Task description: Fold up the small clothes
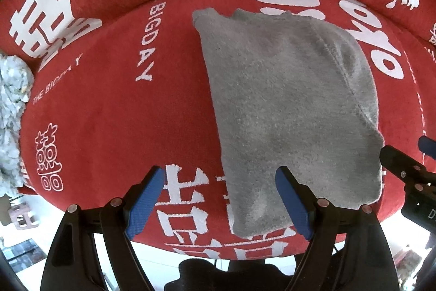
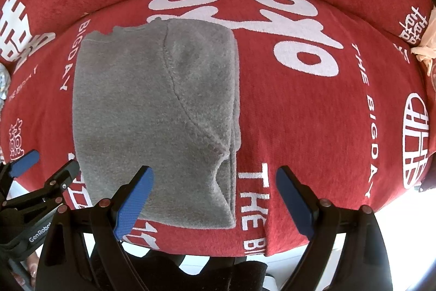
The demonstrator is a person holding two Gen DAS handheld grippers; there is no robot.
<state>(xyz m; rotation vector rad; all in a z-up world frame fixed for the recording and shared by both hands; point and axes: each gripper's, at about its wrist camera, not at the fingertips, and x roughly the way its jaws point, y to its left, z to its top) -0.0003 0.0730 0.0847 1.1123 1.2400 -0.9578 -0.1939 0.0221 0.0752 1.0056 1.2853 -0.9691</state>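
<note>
Tools both hang released, left tool and right tool over the near edge of the grey fleece garment, which lies folded on the red sofa seat. Pinching only the top layer could drag the fold apart.

Red cushion cover with white lettering; pale crumpled fabric, perhaps floral.
</note>
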